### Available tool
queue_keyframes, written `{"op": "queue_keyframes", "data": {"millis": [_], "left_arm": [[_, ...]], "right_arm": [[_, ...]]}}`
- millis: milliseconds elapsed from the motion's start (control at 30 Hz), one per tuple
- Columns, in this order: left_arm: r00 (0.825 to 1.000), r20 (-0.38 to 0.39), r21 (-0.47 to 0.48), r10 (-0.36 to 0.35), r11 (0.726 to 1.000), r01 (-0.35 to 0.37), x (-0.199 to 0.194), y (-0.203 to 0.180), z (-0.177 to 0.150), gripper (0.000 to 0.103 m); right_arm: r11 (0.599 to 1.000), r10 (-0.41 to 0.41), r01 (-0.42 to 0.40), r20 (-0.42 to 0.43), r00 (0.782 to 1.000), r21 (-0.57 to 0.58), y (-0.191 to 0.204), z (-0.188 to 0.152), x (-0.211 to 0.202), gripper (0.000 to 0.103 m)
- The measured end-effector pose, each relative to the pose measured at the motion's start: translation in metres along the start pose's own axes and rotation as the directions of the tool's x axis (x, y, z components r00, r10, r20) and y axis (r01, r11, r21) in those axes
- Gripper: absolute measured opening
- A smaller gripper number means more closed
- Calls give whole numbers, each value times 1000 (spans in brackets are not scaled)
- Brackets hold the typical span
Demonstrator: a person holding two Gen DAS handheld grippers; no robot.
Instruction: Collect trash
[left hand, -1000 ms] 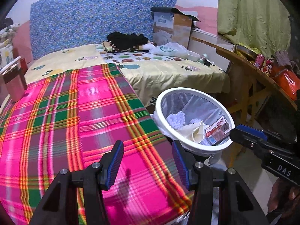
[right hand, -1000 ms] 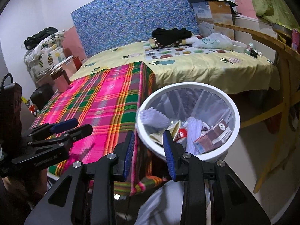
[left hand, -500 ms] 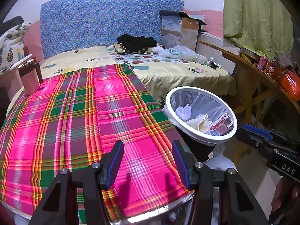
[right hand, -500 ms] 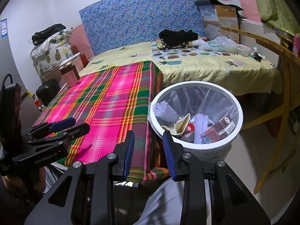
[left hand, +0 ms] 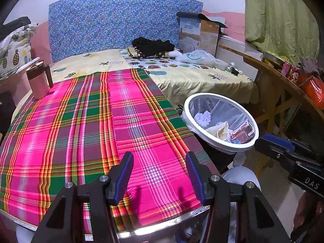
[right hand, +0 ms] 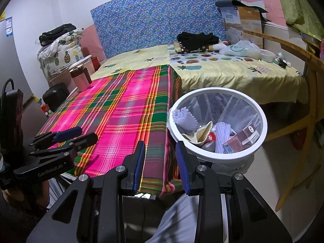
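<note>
Plaid worktop point(left hand: 85, 125) fills left view; mug point(left hand: 38, 81) at its far left corner. Right view looks deeper into white trash bin point(right hand: 261, 109) beside worktop: red can point(right hand: 210, 136), brown carton point(right hand: 246, 136), paper. Left gripper point(left hand: 159, 174) jaws wide, empty; body reads "GenRobot.AI". Right gripper point(right hand: 160, 165) jaws part-open, empty; reads "DAS".

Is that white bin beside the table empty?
No. The white bin holds trash: a brown carton, crumpled paper, white foam wrap.
</note>
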State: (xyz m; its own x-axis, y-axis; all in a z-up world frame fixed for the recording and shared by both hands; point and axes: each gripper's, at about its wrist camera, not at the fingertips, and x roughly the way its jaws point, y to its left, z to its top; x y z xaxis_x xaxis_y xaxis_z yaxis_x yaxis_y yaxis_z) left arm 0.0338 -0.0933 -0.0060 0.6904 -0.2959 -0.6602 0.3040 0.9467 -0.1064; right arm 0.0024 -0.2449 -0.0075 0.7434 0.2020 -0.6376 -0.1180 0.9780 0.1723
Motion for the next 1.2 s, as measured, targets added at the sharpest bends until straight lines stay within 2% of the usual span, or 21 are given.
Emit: {"op": "queue_keyframes", "data": {"millis": [1200], "left_arm": [[1000, 9, -5, 18, 1000, -18, -8, 5, 2, 53]], "right_arm": [[1000, 10, -10, 2, 1000, -15, 9, 1, 0, 32]]}}
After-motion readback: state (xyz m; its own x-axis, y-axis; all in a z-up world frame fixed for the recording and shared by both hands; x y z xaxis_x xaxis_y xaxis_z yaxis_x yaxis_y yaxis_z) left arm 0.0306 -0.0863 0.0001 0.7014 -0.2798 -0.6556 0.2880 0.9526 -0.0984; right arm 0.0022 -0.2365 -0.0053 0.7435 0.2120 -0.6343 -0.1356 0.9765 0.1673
